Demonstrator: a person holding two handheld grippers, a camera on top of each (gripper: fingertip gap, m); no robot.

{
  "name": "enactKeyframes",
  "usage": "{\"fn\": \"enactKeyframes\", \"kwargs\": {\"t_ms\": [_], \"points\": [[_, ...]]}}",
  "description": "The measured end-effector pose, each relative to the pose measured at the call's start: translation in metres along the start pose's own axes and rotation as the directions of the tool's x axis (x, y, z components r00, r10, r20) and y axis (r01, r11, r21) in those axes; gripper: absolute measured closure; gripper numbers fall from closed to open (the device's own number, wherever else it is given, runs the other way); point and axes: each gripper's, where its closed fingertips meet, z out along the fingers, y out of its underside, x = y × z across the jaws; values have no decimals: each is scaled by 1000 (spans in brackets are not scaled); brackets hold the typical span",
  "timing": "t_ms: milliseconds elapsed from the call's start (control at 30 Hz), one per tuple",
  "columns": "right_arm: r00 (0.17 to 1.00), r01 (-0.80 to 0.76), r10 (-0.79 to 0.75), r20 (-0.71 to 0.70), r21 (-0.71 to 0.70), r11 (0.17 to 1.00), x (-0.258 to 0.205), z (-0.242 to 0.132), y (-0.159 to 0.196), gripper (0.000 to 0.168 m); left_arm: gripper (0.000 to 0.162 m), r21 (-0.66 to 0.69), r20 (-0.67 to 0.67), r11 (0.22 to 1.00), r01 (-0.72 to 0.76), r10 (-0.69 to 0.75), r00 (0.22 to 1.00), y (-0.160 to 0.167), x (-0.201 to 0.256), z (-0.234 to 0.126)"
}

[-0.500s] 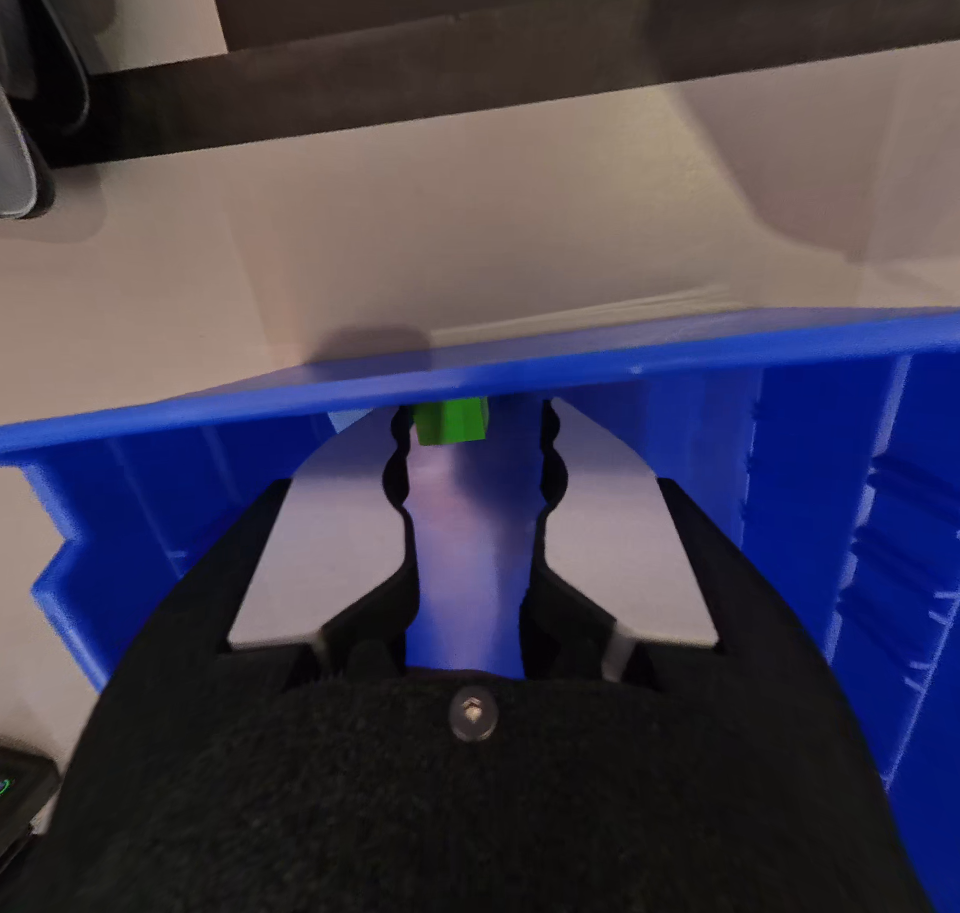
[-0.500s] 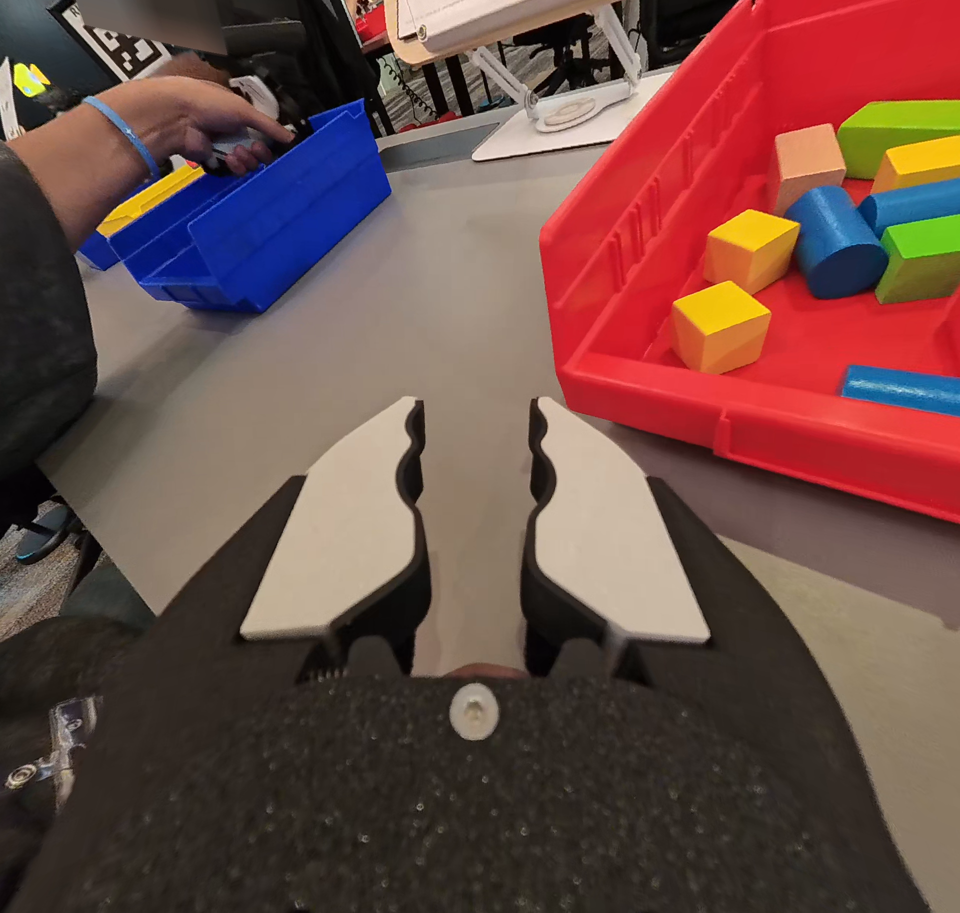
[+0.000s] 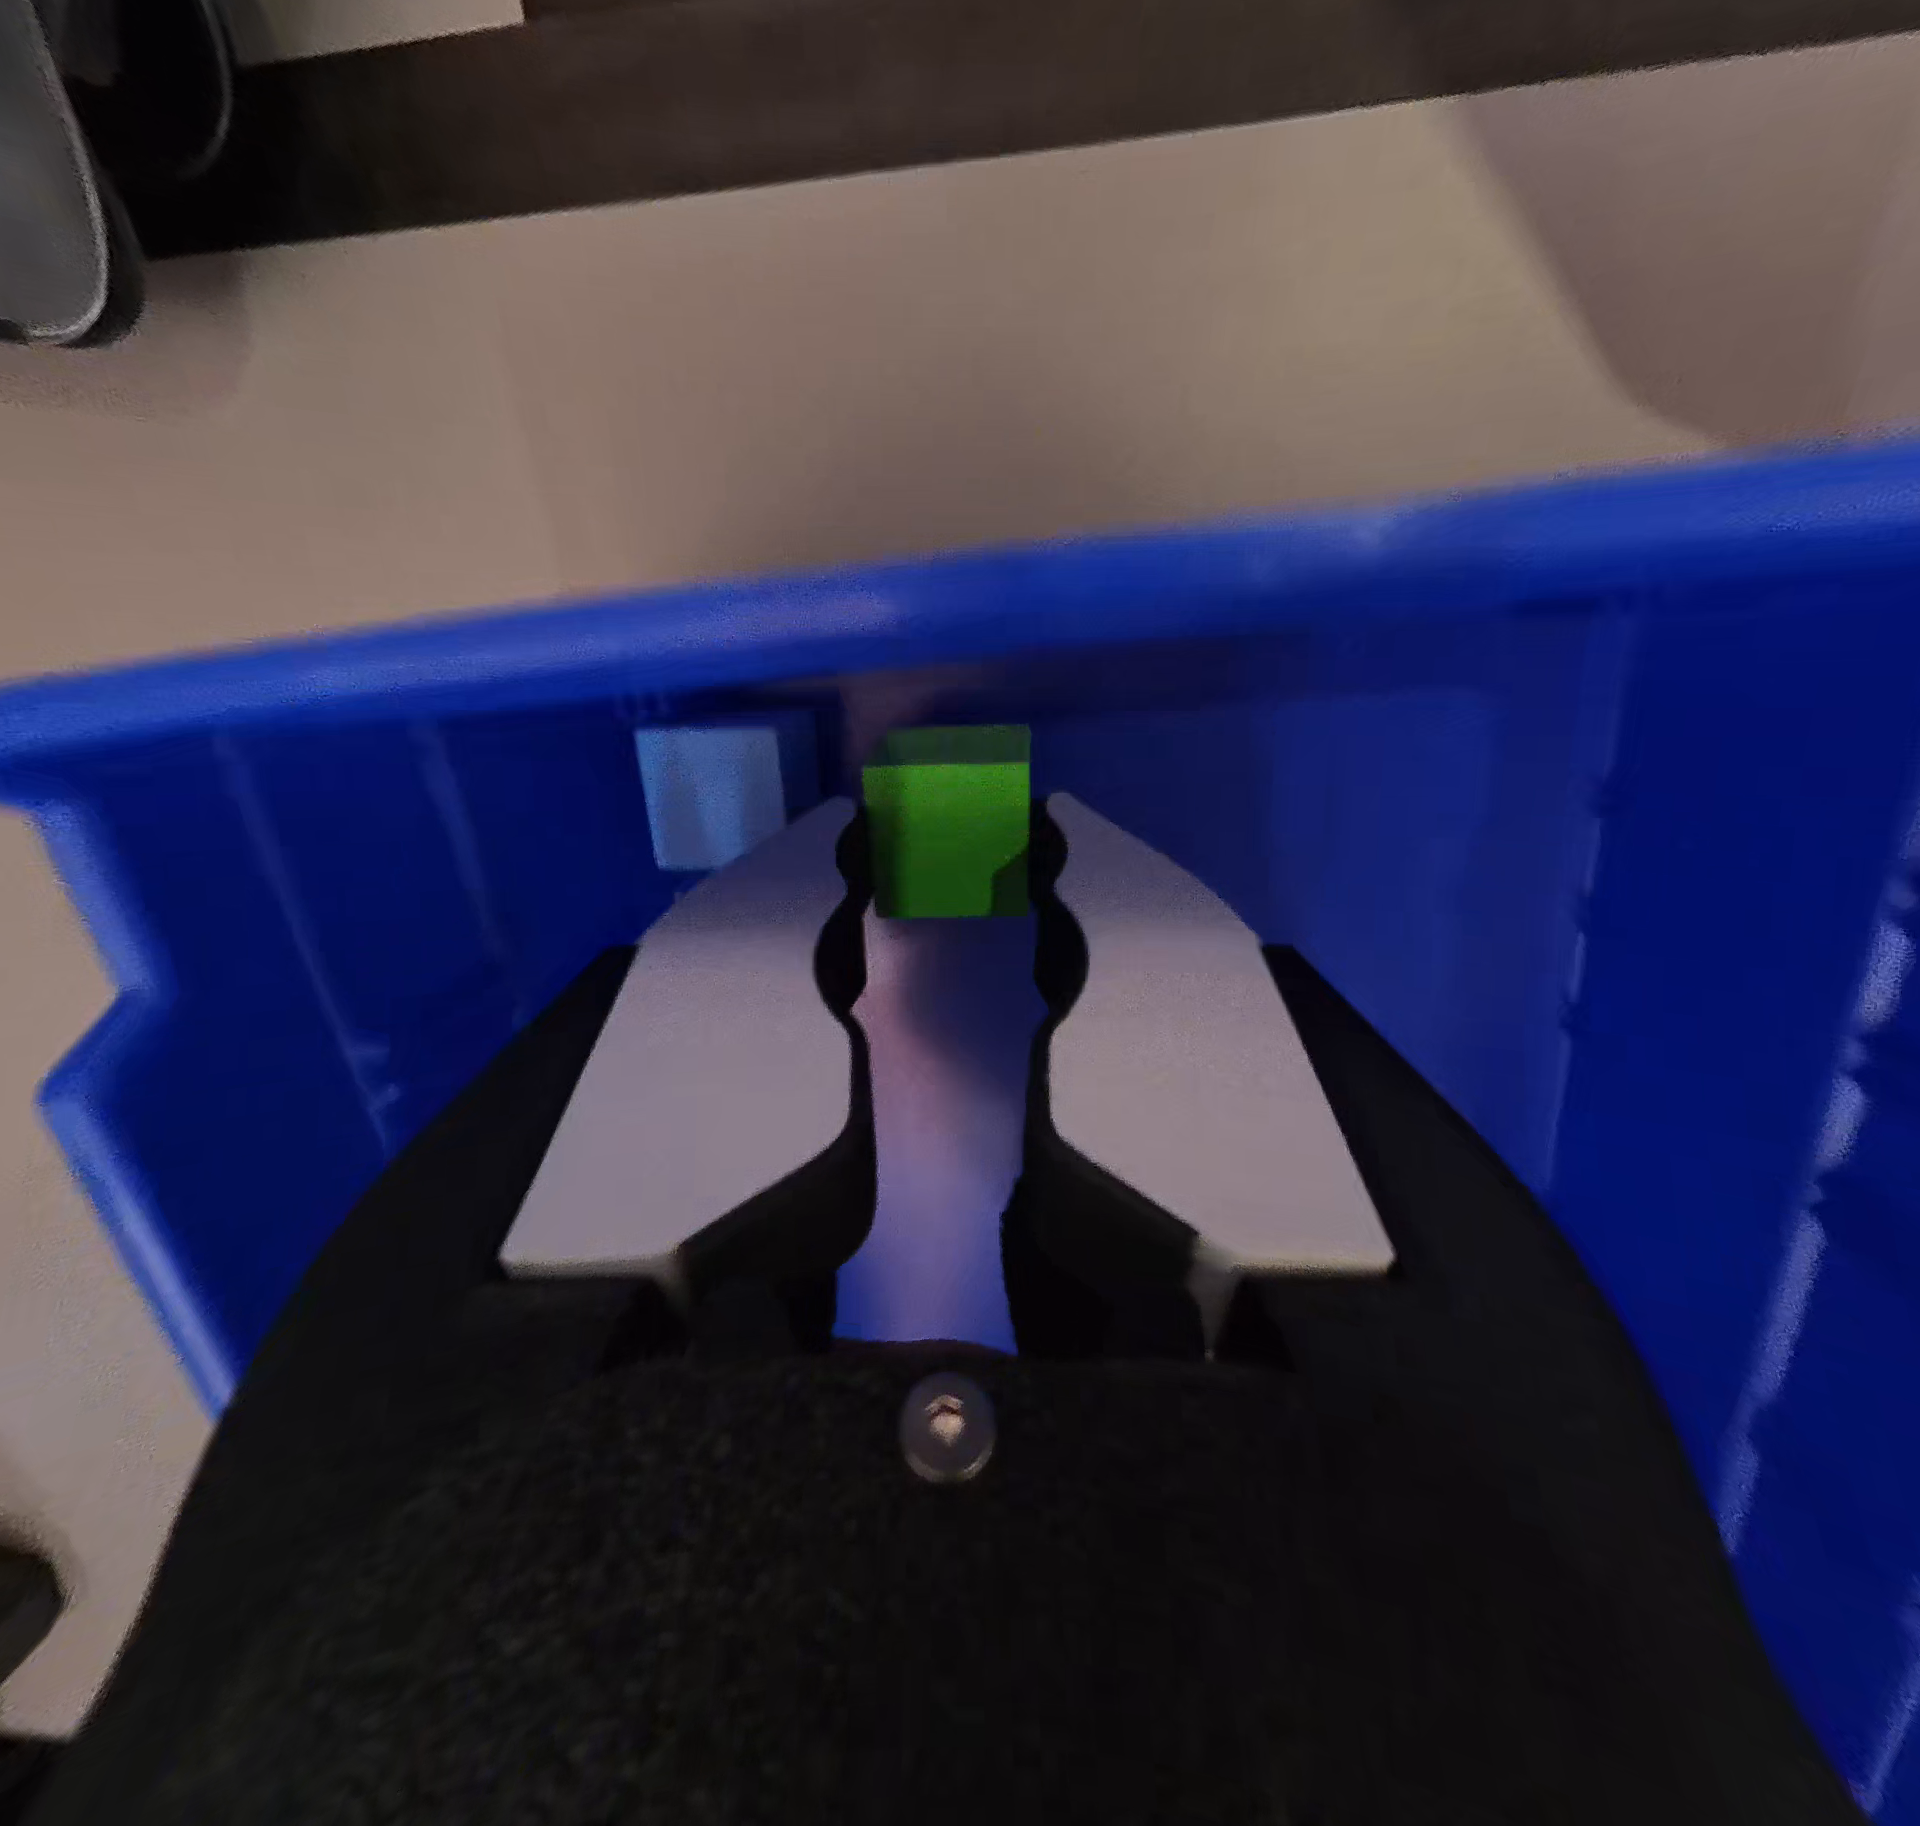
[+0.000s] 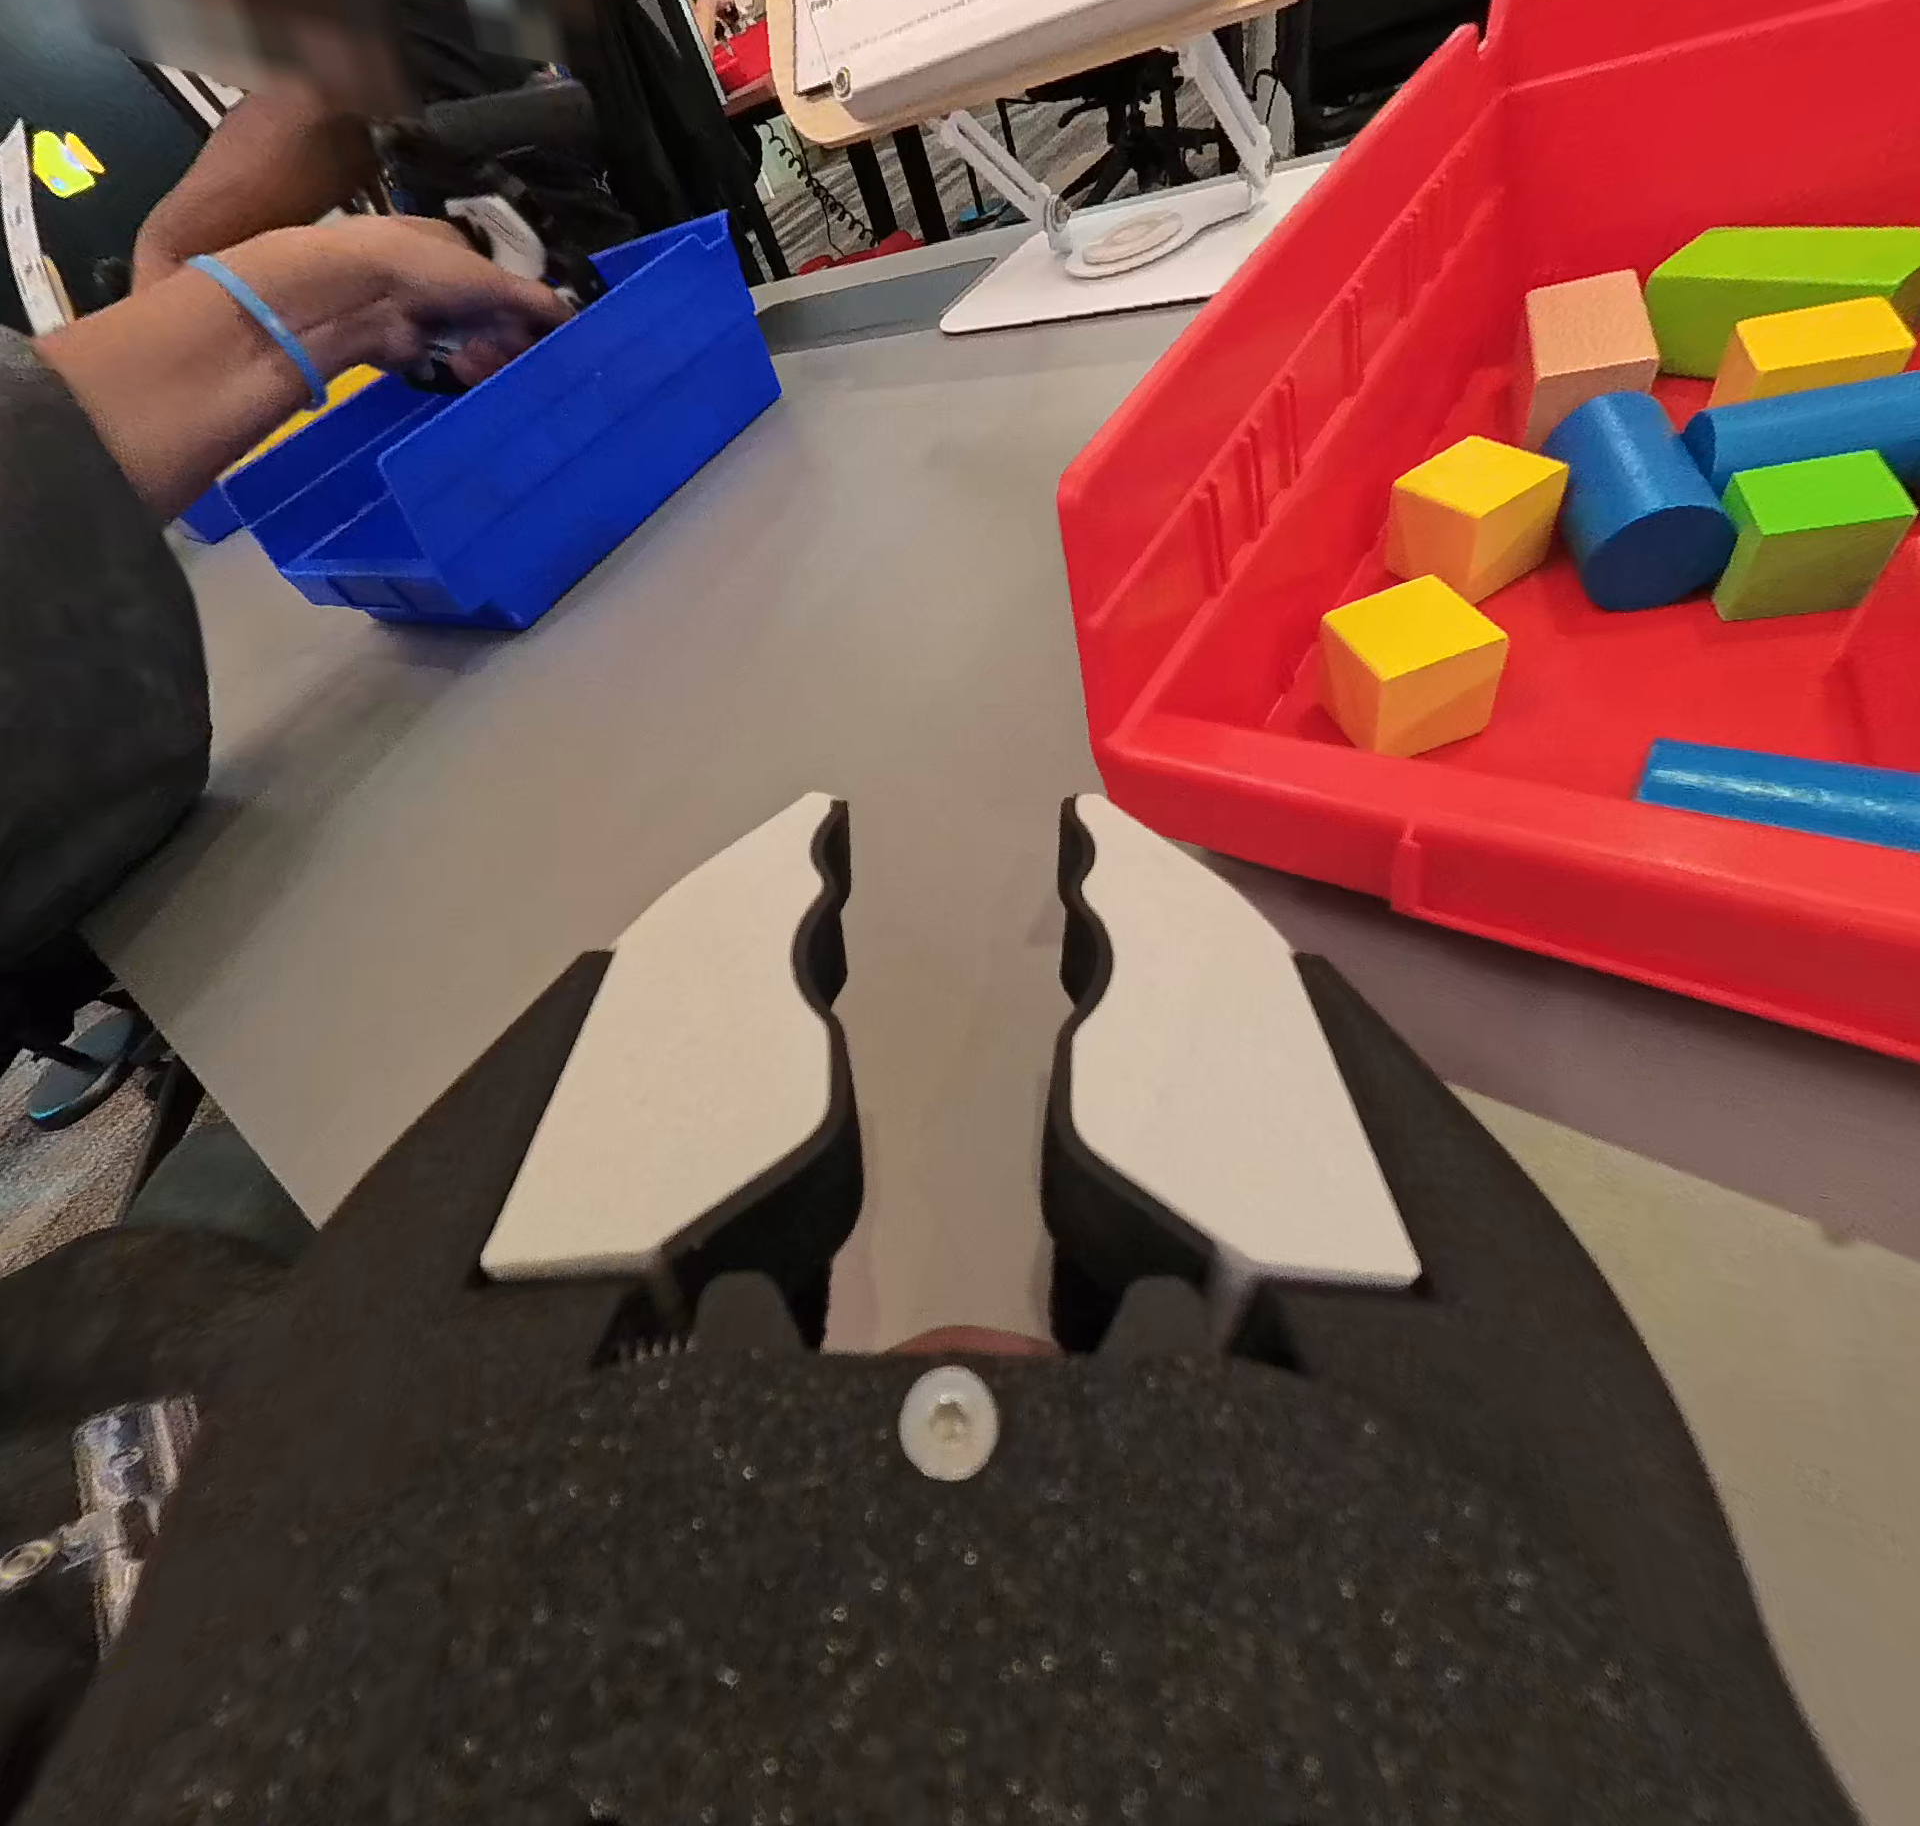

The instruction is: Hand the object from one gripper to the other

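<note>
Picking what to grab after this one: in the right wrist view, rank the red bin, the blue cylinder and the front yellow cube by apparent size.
1. red bin, clearly largest.
2. blue cylinder and front yellow cube: they look alike, and the cube sits nearer the camera, so I won't rank them.

Two bins, blue (image 4: 582,467) and red (image 4: 1247,571), and two grippers, left (image 3: 951,831) and right (image 4: 954,820).

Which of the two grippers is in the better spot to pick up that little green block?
The left gripper: its fingers already sit on both sides of the green block inside the blue bin. The right gripper is open over bare table, away from that bin.
</note>
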Motion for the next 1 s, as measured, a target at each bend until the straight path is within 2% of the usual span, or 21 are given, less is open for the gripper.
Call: {"fn": "enactKeyframes", "kwargs": {"t_ms": [67, 167, 233, 300, 400, 433, 500, 567, 633, 667, 733, 833, 1000], "points": [[1000, 5, -5, 6, -1, 1000, -3, 0, 0, 130, 134, 82, -80, 997, -13, 19, 997, 5, 10, -20], [999, 29, -29, 16, 4, 1000, -8, 0, -2, 130, 134, 268, -353, 963, 11, 87, 932, 25, 49, -69], [997, 68, -69, 27, 7, 998, -12, 1, -3, 130, 134, 362, -548, 930, 66, 155, 822, 54, 85, -111], [992, 110, -111, 55, 28, 994, -20, 5, -9, 128, 134, 405, -722, 902, 151, 214, 658, 93, 124, -154], [976, 136, -149, 156, 94, 986, -49, 19, -27, 116, 134, 297, -916, 902, 312, 177, 361, 161, 186, -202], [963, 154, -180, 200, 139, 978, -65, 23, -37, 111, 134, 221, -955, 913, 343, 131, 267, 185, 208, -210], [909, 255, -315, 272, 233, 938, -101, 35, -52, 113, 134, 89, -993, 937, 337, 58, 100, 230, 252, -222], [816, 366, -455, 356, 292, 884, -144, 49, -55, 113, 134, 18, -1000, 949, 314, 16, 8, 262, 285, -225], [692, 437, -541, 478, 320, 841, -186, 61, -42, 112, 134, -66, -996, 948, 310, -42, -83, 279, 303, -224], [642, 457, -555, 529, 317, 831, -202, 66, -32, 111, 134, -92, -992, 953, 290, -62, -110, 284, 308, -223], [604, 467, -541, 586, 290, 836, -219, 76, -17, 111, 134, -100, -991, 958, 268, -72, -112, 291, 314, -217], [655, 439, -504, 563, 260, 860, -216, 89, -10, 111, 134, -124, -983, 958, 258, -84, -162, 298, 317, -220], [646, 444, -509, 569, 262, 857, -215, 89, 1, 118, 134, -135, -978, 969, 207, -97, -185, 308, 326, -221]]}}
